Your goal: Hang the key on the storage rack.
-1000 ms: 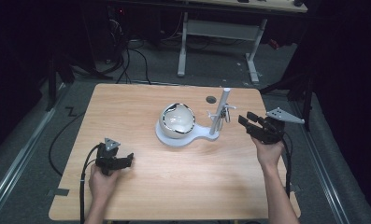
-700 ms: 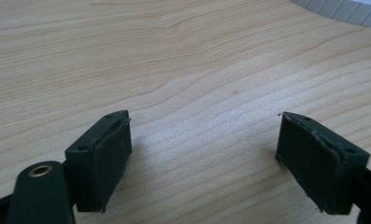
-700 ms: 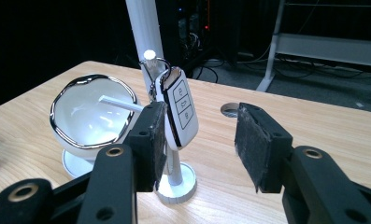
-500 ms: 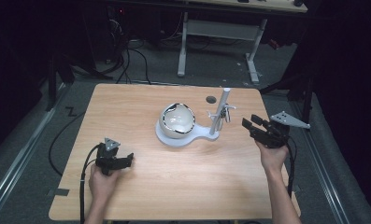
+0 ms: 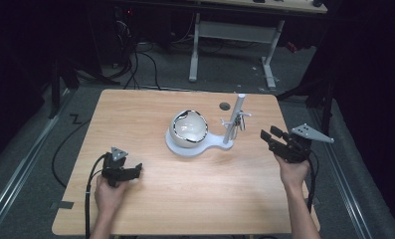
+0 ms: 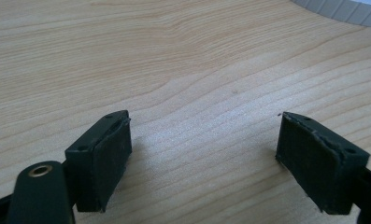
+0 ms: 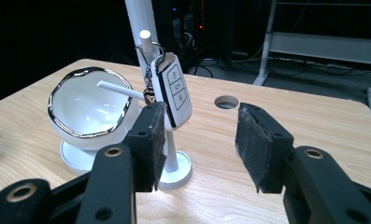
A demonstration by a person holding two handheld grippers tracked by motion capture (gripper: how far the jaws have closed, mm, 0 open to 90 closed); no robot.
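Observation:
A white stand (image 5: 205, 146) sits mid-table, carrying a chrome-rimmed white bowl (image 5: 187, 127) and an upright post (image 5: 235, 117) with pegs. A white car key fob (image 5: 242, 121) hangs by its ring from a peg. In the right gripper view the key fob (image 7: 174, 91) hangs just beyond the left jaw, with the bowl (image 7: 92, 100) to its left. My right gripper (image 5: 269, 133) (image 7: 202, 116) is open and empty, a short way right of the post and pointing at it. My left gripper (image 5: 137, 169) (image 6: 204, 135) rests open over bare wood near the front left.
The wooden table (image 5: 150, 109) has a round cable hole (image 5: 225, 106) behind the post. The stand's ribbed base edge (image 6: 342, 7) lies ahead of the left jaws. A desk frame (image 5: 235, 35) and cables lie on the dark floor beyond the table.
The right gripper has drawn slightly back from the post, to the right and toward the person. The left gripper has not moved.

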